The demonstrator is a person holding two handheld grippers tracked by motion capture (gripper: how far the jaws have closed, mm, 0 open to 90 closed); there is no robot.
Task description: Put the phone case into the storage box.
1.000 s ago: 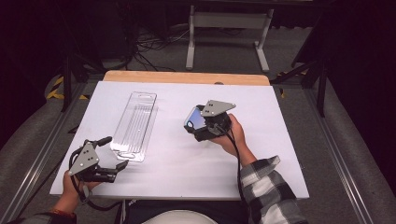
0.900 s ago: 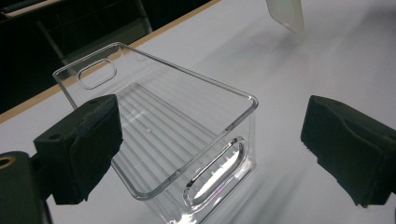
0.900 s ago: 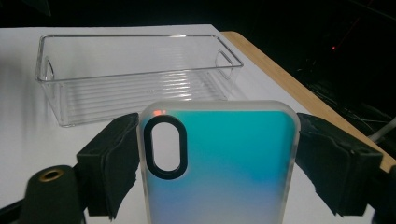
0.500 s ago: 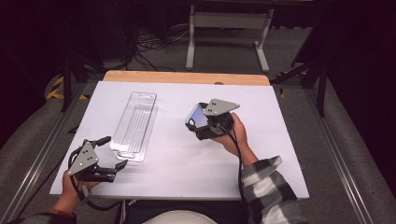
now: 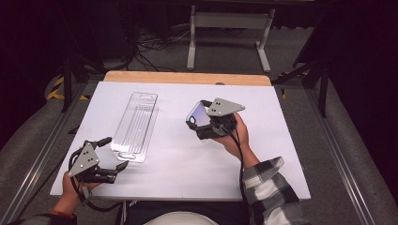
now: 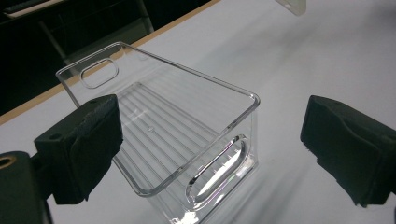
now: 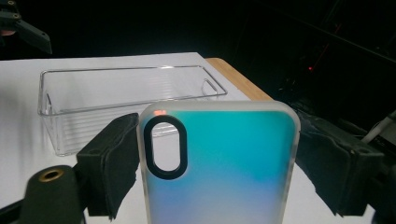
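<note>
White table [image 5: 187, 159] holds one clear bin [image 5: 135, 125]; one phone case [image 7: 217, 163] is gripped.

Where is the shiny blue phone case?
In the high view, the phone case is right of the clear bin, held above the table by the right tongs.

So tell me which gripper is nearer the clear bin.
Left. The left gripper sits just off the clear bin's near end, fingers open. The right gripper, holding the phone case, is farther to its side.
</note>
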